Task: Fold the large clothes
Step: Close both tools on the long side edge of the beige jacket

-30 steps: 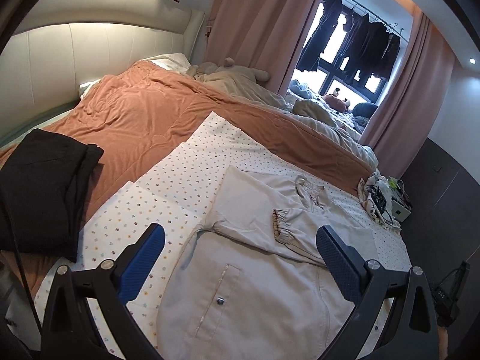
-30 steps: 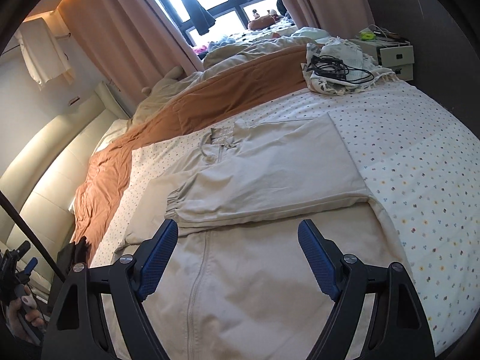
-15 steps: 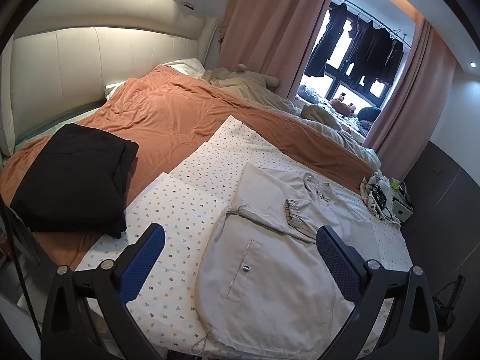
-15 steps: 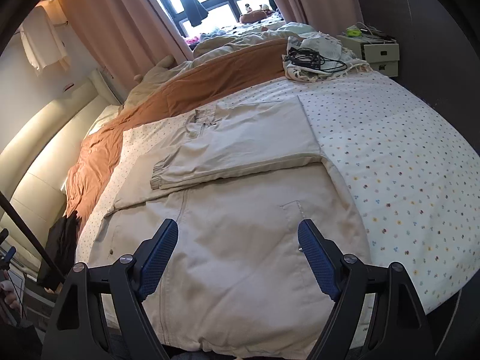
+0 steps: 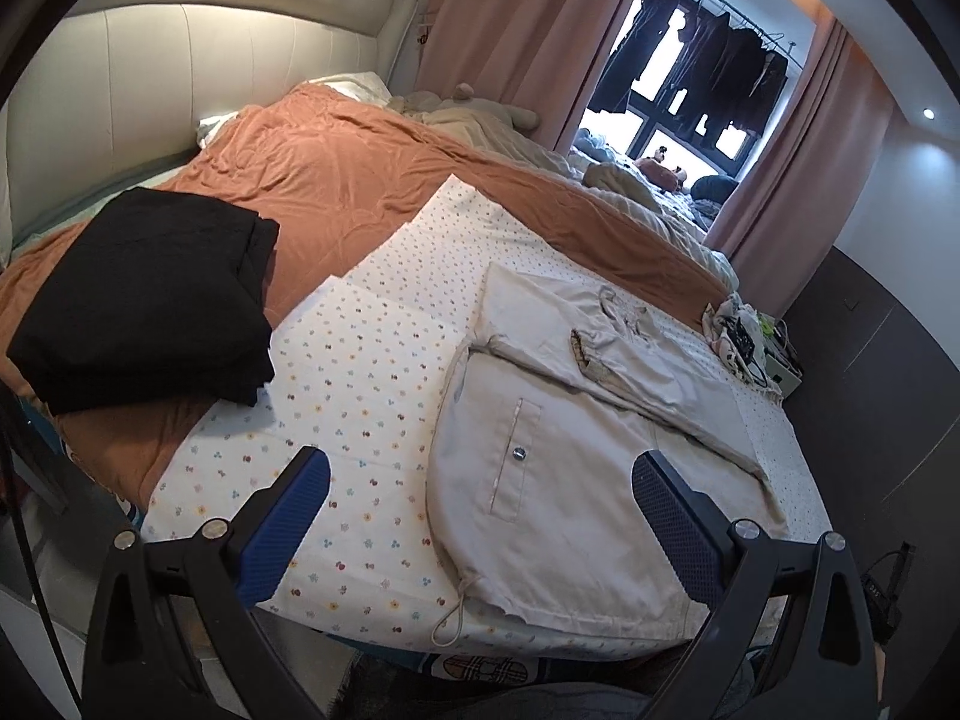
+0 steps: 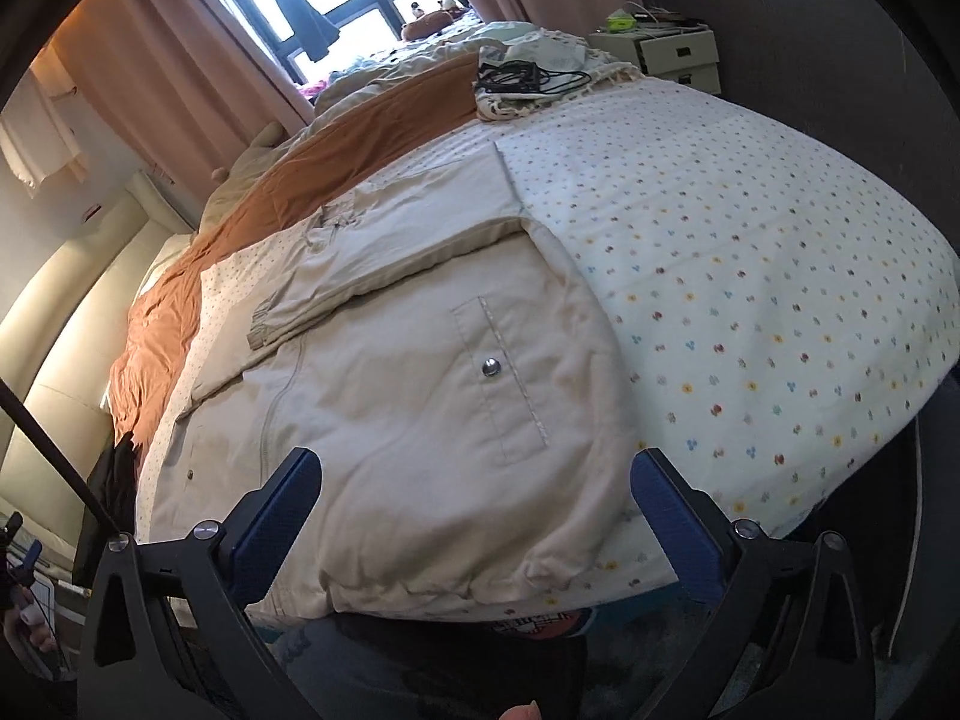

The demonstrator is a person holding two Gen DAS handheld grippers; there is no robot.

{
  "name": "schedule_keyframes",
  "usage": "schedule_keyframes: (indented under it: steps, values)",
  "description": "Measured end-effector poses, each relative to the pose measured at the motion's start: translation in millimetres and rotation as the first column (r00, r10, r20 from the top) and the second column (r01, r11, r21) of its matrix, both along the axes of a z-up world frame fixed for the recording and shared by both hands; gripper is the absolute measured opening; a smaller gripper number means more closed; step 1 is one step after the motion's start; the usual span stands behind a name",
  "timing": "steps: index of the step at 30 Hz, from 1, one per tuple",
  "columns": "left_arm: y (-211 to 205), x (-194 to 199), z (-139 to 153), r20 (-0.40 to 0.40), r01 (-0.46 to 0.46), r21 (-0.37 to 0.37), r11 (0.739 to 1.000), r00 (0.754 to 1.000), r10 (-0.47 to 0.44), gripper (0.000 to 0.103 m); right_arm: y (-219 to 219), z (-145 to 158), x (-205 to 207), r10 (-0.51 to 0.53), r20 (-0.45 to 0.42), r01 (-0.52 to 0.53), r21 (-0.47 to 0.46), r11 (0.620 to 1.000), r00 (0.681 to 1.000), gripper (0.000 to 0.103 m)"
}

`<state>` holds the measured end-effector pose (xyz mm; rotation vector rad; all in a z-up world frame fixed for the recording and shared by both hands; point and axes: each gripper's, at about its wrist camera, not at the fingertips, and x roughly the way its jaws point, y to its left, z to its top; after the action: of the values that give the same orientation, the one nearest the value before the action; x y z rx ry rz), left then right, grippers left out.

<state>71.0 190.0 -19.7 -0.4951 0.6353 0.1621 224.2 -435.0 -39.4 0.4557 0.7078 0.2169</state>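
Blue ribbed pads frame both views, and nothing sits between either pair. Your left gripper (image 5: 480,498) stands spread wide over the near edge of the bed, empty. Your right gripper (image 6: 477,501) is opening to its widest, and it too has only air between its pads.

A second ago both tools hung close over the beige jacket (image 5: 570,480), with only its middle in view. Now you have pulled back and dropped lower, so the drawstring hem (image 5: 576,606) at 6 o'clock shows in full along the mattress edge. I read that as the sleeve stage being finished: both sleeves (image 6: 372,276) lie crossed over the chest, cuffs inward, and you are lining up on the hem for the next fold.

The jacket lies front up on the dotted sheet (image 6: 750,276), collar toward 12 o'clock, its snap pockets (image 6: 498,378) flat. From the left view the hem corner with the loose cord (image 5: 453,618) sits between the pads, slightly left of centre; from the right view the other hem corner bunches near 5 o'clock.

Farther out, a folded black garment (image 5: 150,306) rests at 9 o'clock on the rust-coloured blanket (image 5: 372,180), well apart from the jacket. A tangle of cables on a cloth (image 6: 528,81) lies at 1 o'clock near the far edge.

Your likely next move is pinching each hem corner and carrying it toward the collar; the puffy hem may slip.
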Motion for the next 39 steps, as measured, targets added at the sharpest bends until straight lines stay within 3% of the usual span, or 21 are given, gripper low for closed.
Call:
schedule_keyframes:
  steps: [4,10,14,16,20,23,29,39]
  values:
    - [1.7,2.1,-36.8,-0.034,0.021,-0.041,0.999,0.999,-0.023,0.100,-16.0,-26.6,-9.8,0.006,-0.022,-0.004,0.077,0.997,1.000,0.103]
    - [0.8,8.5,-84.2,-0.081,0.046,-0.116,0.992,0.995,-0.055,0.085,-35.1,-58.8,-20.2,-0.030,-0.044,0.036,0.134,0.990,0.999,0.102]
    - [1.1,10.0,-111.2,-0.098,0.058,-0.181,0.982,0.992,-0.077,0.081,-38.5,-74.8,-18.0,0.001,-0.055,0.010,0.202,0.979,0.999,0.083]
    - [1.3,12.8,-123.7,-0.109,0.060,-0.209,0.976,0.990,-0.085,0.078,-38.5,-80.7,-14.1,0.012,-0.054,0.001,0.232,0.973,0.998,0.082]
    - [1.7,22.9,-145.0,-0.137,0.058,-0.276,0.959,0.986,-0.099,0.074,-39.7,-92.7,2.1,0.038,-0.060,-0.020,0.288,0.958,0.997,0.070]
    - [-0.3,35.6,-156.2,-0.154,0.065,-0.314,0.947,0.981,-0.118,0.072,-38.4,-105.2,15.5,0.031,-0.094,0.000,0.314,0.949,0.995,0.064]
    - [-1.7,67.1,-173.7,-0.184,0.063,-0.372,0.926,0.973,-0.141,0.071,-48.1,-106.9,26.7,0.008,-0.084,0.022,0.356,0.934,0.996,0.061]
    - [3.0,115.4,-180.2,-0.178,0.075,-0.383,0.921,0.972,-0.153,0.071,-34.8,-109.4,55.4,-0.004,-0.097,0.040,0.371,0.928,0.995,0.059]
